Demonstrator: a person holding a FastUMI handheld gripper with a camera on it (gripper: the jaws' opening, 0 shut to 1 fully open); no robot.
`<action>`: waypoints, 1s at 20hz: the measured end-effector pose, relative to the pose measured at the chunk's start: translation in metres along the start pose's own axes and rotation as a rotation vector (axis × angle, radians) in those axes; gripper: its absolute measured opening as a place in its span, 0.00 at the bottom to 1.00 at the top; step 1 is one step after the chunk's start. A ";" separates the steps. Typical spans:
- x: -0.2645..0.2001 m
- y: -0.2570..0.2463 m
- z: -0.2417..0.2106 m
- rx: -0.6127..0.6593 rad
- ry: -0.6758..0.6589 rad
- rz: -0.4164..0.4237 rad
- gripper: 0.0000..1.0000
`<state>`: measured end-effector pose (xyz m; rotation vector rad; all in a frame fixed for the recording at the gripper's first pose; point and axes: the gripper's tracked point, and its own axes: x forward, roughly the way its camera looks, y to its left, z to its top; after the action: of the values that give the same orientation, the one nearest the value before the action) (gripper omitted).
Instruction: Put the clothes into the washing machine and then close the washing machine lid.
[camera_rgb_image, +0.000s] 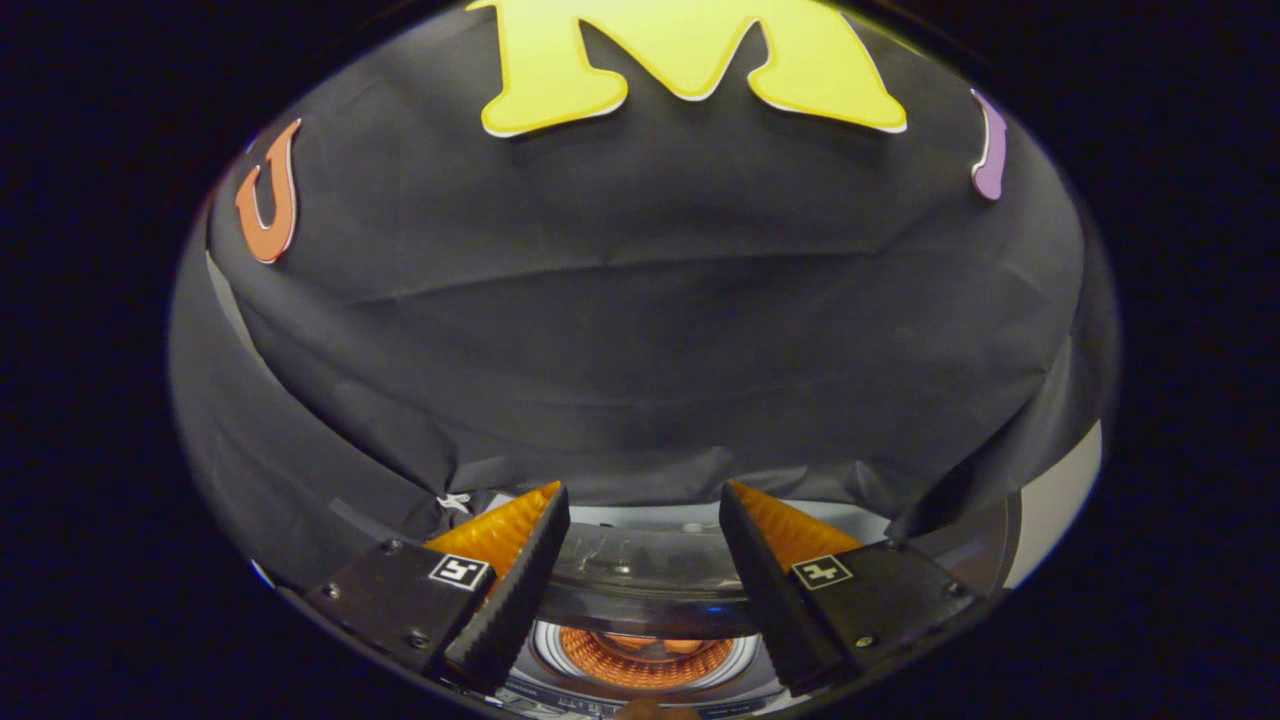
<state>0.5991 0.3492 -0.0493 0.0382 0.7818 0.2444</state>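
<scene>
Hovering above the washing machine (640, 690), the hand-held gripper (645, 520) looks forward along its two fingers, and these stand wide apart with nothing between them. Between the fingers and just ahead of them lies the washing machine lid (640, 580), a dark, see-through panel that seems to be raised; its long axis runs from left to right, across the line of the fingers. Below the lid and nearer than it, the round drum opening (645, 655) shows inside a pale ring, and something orange lies in it. I judge that this is the clothes (645, 645) already in the drum, though the small area does not allow me to be sure. If so, the step in hand is the closing of the lid. The relation that matters is this: the lid edge lies straight ahead and a little below the fingertips, centred between them, so the move probably calls for reaching forward over the far edge and bringing the lid down toward the near side. Beyond the machine hangs the black cloth wall (640, 330).
</scene>
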 end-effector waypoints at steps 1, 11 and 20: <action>0.000 0.000 -0.001 -0.006 -0.007 0.005 0.95; -0.020 0.003 -0.015 -0.028 -0.104 0.018 0.95; -0.032 0.006 -0.027 -0.035 -0.162 0.017 0.95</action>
<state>0.5576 0.3459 -0.0457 0.0313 0.6158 0.2677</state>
